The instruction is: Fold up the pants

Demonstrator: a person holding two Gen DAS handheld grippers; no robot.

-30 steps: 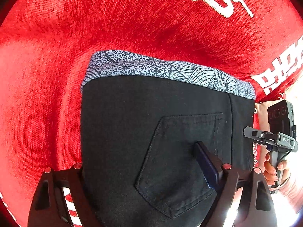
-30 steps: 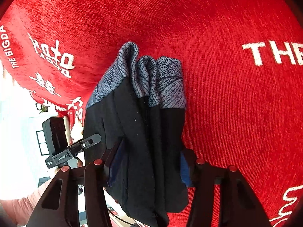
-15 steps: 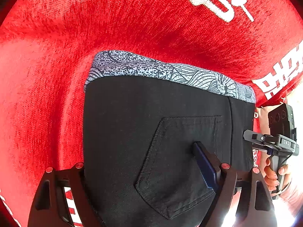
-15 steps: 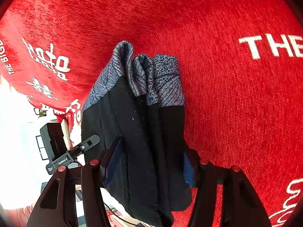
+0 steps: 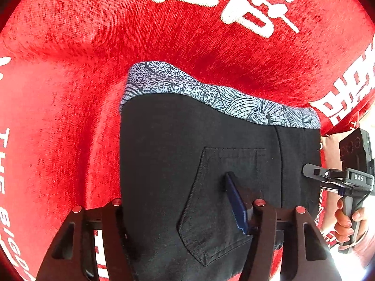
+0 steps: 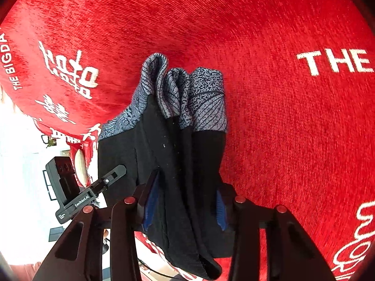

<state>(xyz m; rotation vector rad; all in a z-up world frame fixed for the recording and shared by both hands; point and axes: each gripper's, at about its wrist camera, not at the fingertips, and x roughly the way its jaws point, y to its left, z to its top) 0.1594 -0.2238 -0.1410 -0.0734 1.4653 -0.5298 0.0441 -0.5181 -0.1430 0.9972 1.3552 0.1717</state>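
Both sets of jaws have just been closing on the black pants (image 5: 178,164), whose patterned band sits farther from the left camera than a second ago. The left hand-held gripper (image 5: 180,213) pinches the pocketed panel; the right hand-held gripper (image 6: 185,208) clamps the bunched folds. Beyond, the pants lie on the red cloth (image 6: 281,128) covering the worktop.

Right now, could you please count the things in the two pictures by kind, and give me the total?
Pants, black with a grey patterned band: 1
Cloth, red with white lettering, under the pants: 1
Handheld grippers: 2, left gripper and right gripper
Hands in view: 1, the right hand
Total: 5
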